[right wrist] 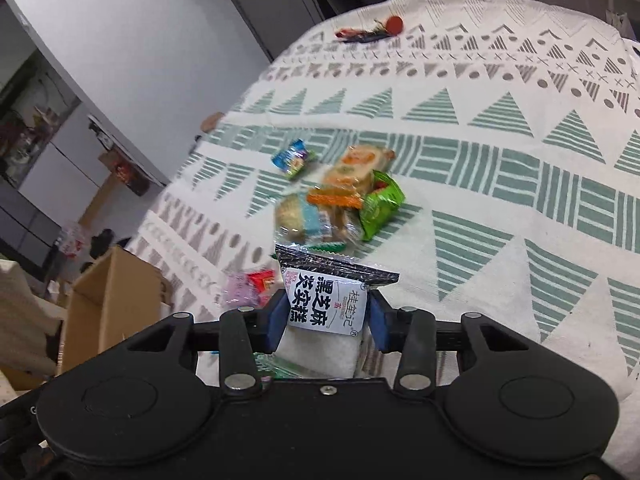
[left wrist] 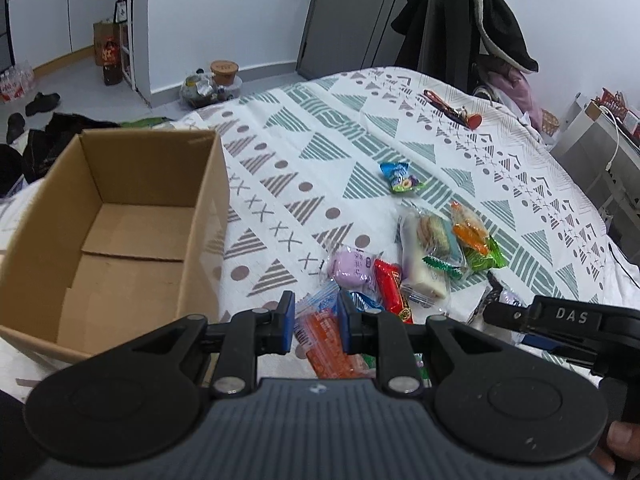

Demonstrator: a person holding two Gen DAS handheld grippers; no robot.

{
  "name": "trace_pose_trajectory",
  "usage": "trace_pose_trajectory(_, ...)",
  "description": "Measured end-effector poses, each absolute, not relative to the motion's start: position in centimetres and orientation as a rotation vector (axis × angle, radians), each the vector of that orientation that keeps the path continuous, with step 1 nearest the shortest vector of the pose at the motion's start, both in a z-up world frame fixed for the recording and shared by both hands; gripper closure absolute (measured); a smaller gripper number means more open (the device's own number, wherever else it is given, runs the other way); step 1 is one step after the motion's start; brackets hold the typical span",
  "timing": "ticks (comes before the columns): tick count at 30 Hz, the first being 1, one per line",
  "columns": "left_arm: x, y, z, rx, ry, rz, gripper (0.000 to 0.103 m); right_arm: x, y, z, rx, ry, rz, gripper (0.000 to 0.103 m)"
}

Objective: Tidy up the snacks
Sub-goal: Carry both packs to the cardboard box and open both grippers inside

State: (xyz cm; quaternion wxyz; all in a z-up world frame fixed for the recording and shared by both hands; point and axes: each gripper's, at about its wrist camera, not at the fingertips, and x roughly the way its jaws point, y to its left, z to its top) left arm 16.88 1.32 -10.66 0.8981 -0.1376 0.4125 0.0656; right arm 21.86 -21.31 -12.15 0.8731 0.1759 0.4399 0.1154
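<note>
Left gripper (left wrist: 316, 326) jaws nearly shut, pinching an orange-and-clear snack packet (left wrist: 328, 344) just beside the open cardboard box (left wrist: 132, 216), which stands at the left on the patterned bedspread (left wrist: 400, 120). Right gripper (right wrist: 328, 320) clamps a black-and-white wrapped cake (right wrist: 326, 304), pads pressing both its sides. Loose snack pile (left wrist: 424, 256) lies on the bedspread right of the box; 1 blue candy bag (left wrist: 400, 176) sits apart, farther back.
</note>
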Motion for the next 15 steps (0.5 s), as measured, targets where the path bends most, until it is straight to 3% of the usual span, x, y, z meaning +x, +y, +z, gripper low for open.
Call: trace_pose_trajectory(15,14.1,1.8,-6.2,-0.265,0.752,0.202,0.082,19.3,-20.7,-9.0,0.402,0.8,0.364,0.062)
